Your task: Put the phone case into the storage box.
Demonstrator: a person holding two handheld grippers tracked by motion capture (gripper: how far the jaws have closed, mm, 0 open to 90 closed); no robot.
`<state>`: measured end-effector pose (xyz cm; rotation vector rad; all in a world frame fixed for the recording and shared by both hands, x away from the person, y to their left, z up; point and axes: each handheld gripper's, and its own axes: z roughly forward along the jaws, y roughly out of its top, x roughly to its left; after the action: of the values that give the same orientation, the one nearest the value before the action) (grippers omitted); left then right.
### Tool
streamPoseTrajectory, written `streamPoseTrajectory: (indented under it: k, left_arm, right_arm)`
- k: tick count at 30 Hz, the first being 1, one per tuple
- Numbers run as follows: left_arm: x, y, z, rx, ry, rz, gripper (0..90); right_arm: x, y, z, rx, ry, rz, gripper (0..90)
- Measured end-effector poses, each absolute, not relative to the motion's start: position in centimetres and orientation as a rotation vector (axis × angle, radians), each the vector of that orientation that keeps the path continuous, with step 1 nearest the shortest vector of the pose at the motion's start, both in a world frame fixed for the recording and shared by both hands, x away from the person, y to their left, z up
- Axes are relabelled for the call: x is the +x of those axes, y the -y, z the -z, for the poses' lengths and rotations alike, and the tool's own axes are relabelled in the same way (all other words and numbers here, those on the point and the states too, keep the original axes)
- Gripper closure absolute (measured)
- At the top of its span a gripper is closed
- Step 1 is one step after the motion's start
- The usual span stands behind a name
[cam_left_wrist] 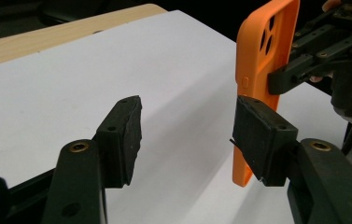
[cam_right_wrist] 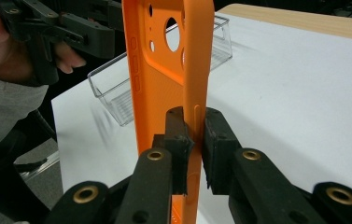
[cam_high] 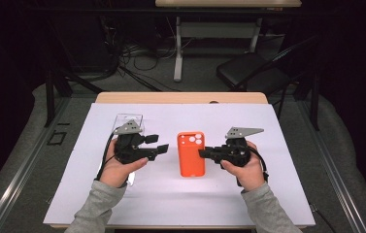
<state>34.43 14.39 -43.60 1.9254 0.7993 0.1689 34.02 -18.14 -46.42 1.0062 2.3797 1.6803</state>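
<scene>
free: white mat (cam_high: 268, 194) right of orange phone case (cam_high: 191, 154) | blocked: clear tray (cam_high: 128, 121) far-left

Bright glaring tabletop, dark surroundings, soft focus.

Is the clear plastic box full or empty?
Empty, as far as shows. In the right gripper view the clear box shows bare ribbed floor behind the orange phone case, which hides its middle.

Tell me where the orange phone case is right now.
In the high view, the orange phone case sits mid-table between the two grippers, its right edge clamped by the right gripper; the open left gripper is just to its left.
</scene>
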Motion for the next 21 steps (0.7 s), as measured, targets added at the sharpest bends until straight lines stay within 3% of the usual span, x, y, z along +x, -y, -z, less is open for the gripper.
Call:
streamPoseTrajectory:
  k: [5,16,21]
  left_arm:
    - [34.2,-14.3,43.3,1.960,-0.831,-0.251,42.2]
    - [34.1,-14.0,43.3,1.968,-0.795,-0.289,32.9]
    - [33.9,-13.8,43.2,1.959,-0.787,-0.306,32.9]
  right_arm:
    - [33.9,18.0,46.4,1.013,-2.350,-1.681,81.9]
    - [33.6,17.1,46.8,1.021,-2.316,-1.653,81.9]
    - [33.2,16.5,46.9,1.019,-2.299,-1.628,81.9]
